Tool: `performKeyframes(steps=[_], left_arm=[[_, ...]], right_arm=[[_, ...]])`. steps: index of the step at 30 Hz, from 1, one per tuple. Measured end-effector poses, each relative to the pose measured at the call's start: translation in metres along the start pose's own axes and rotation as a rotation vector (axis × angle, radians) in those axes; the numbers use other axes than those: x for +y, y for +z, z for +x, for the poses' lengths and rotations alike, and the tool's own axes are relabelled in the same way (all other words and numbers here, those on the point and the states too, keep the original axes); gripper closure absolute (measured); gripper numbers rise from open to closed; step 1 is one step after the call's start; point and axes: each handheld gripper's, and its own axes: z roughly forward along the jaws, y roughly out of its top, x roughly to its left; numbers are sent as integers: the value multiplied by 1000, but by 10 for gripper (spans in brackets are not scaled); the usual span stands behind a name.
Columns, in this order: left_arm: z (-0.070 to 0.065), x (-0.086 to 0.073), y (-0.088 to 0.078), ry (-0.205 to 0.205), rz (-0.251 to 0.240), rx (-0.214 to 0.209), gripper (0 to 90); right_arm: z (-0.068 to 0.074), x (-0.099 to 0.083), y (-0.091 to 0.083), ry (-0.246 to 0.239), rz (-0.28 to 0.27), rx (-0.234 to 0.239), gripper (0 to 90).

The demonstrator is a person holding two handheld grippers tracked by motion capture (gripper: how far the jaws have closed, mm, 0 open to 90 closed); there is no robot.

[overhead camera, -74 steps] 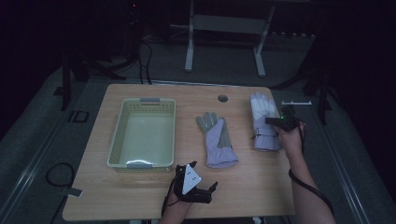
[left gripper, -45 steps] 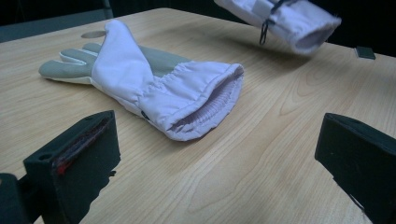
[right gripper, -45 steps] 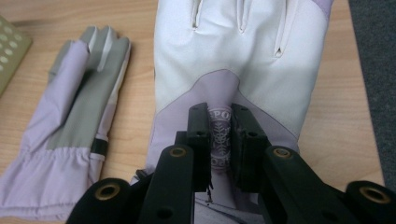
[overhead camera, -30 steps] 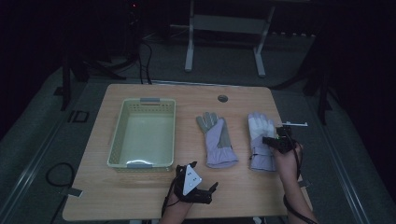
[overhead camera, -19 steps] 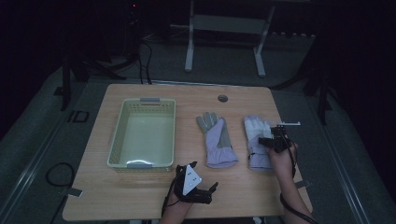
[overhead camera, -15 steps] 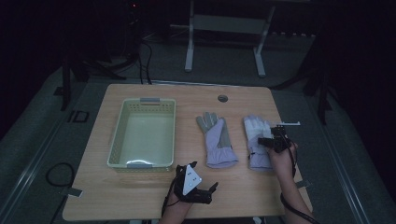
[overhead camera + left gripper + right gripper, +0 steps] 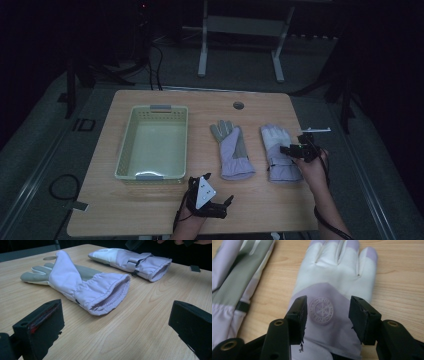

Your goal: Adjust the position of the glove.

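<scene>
Two lilac winter gloves lie flat on the wooden table (image 7: 150, 210), fingers pointing away. The left glove (image 7: 232, 150) (image 7: 82, 287) shows a grey palm, and its cuff faces my left gripper (image 7: 218, 189) (image 7: 116, 315). That gripper rests near the front edge, open, with nothing between its fingers. The right glove (image 7: 279, 155) (image 7: 337, 280) lies back up with a round emblem. My right gripper (image 7: 285, 149) (image 7: 327, 312) hovers over that emblem. Its jaws have just been opening and stand apart, with the glove under them and the pads off the fabric.
An empty pale green basket (image 7: 152, 142) sits on the left half of the table. A round cable hole (image 7: 238, 105) is near the far edge. A small dark object (image 7: 194, 268) lies past the right glove. A metal stand (image 7: 240, 45) is on the floor behind.
The right hand drew the right glove from the far right of the table toward the front and slightly left. The left gripper stayed put.
</scene>
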Motion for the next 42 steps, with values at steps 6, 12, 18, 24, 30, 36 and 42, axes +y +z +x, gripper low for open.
performKeyframes(steps=[6, 12, 18, 24, 30, 36, 42], left_arm=[[0, 0, 0, 3, 1, 0, 3], [0, 0, 0, 2, 0, 0, 3], [0, 0, 0, 5, 3, 0, 3], [0, 0, 0, 2, 3, 0, 3], [0, 0, 0, 2, 3, -1, 3], [0, 0, 0, 1, 3, 0, 3], [0, 0, 0, 1, 3, 0, 3]], right_arm=[[-2, -4, 7, -29, 29, 12, 481], [0, -13, 25, -73, 63, 0, 543], [2, -23, 28, -81, 8, -2, 642], [6, -23, 26, -105, 5, -12, 718], [9, -24, 21, -81, -9, -23, 781], [6, -21, 14, -66, -14, -9, 785], [6, -12, -4, -28, -27, 9, 792]])
